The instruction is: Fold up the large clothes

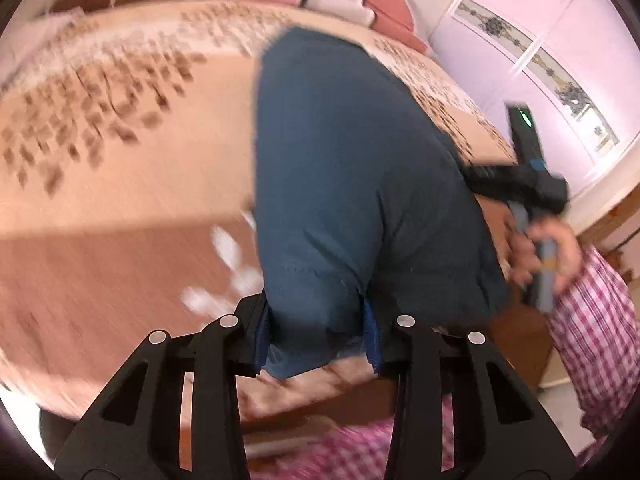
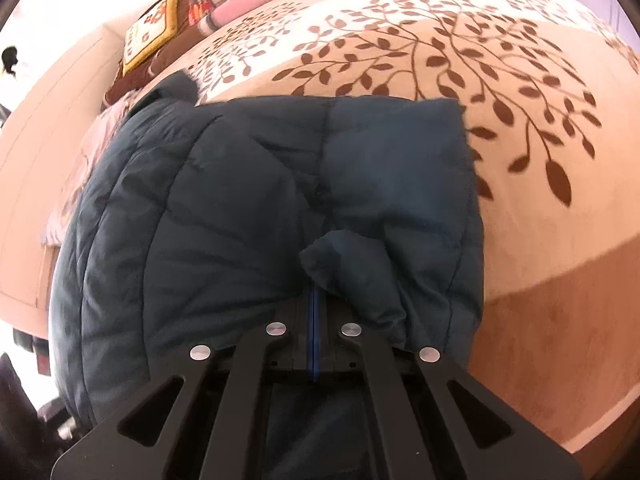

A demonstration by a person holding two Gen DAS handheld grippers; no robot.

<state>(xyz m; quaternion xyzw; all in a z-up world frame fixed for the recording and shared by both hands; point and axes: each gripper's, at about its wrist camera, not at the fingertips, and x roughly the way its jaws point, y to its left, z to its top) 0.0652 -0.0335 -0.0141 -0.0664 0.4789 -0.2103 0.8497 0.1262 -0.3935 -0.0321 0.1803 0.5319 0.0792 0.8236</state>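
Your left gripper [image 1: 318, 340] pointed forward with its two black fingers spread apart — the blue pads [image 1: 371, 334] on their inner faces stood well separated. Your right gripper [image 2: 315, 332] had its fingers pressed together, the blue pads meeting in a thin line with a fold of the dark cloth [image 2: 352, 268] pinched at their tips. In the left wrist view your right hand [image 1: 548, 248] was wrapped around the grey handle of that gripper, off to the right and blurred — fingers curled, the black body of the tool above the knuckles.
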